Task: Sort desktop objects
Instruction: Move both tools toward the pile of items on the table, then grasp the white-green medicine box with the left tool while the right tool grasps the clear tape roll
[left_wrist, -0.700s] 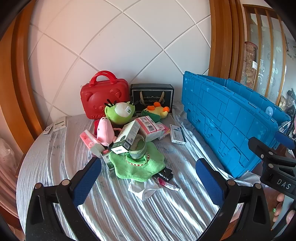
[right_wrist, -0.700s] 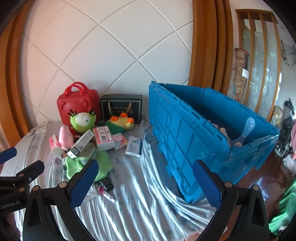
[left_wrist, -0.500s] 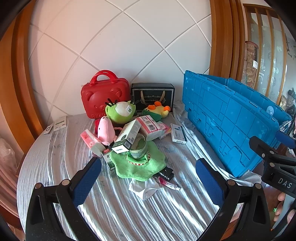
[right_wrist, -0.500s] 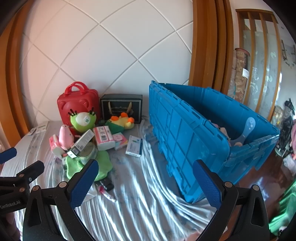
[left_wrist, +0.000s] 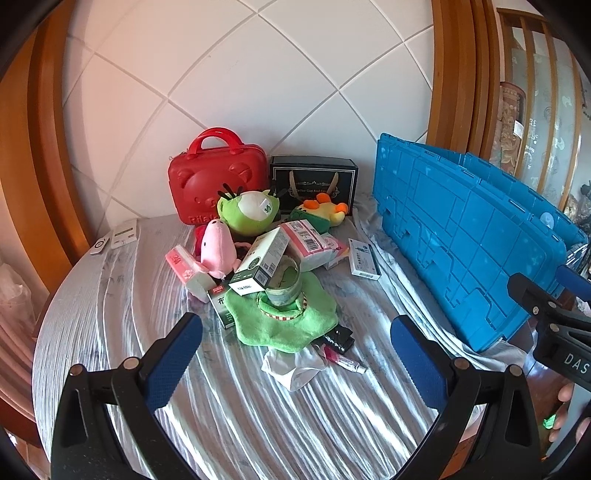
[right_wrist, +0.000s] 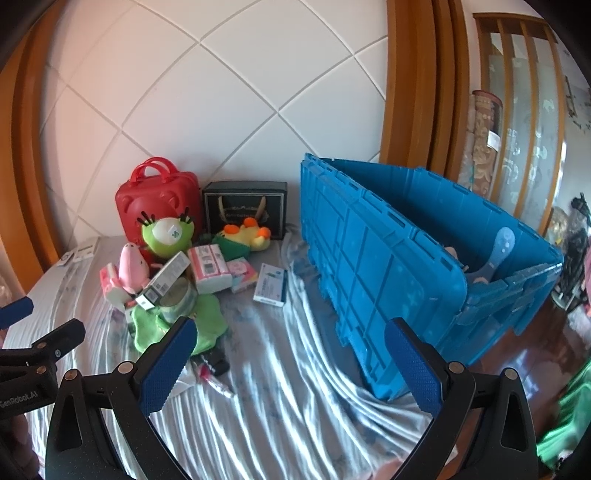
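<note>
Desktop objects (left_wrist: 273, 266) lie heaped at twelve o'clock of the spread, empty left gripper (left_wrist: 295, 354); the right gripper (right_wrist: 288, 362), equally wide, faces the blue crate (right_wrist: 388, 266), apparently their destination.

Bright daylight from the right, beyond the crate (right_wrist: 388, 258), with glare streaks on the rippled cloth (left_wrist: 258, 406) left of it, warm tint on the wall behind, strong fisheye bending, dark corners.
</note>
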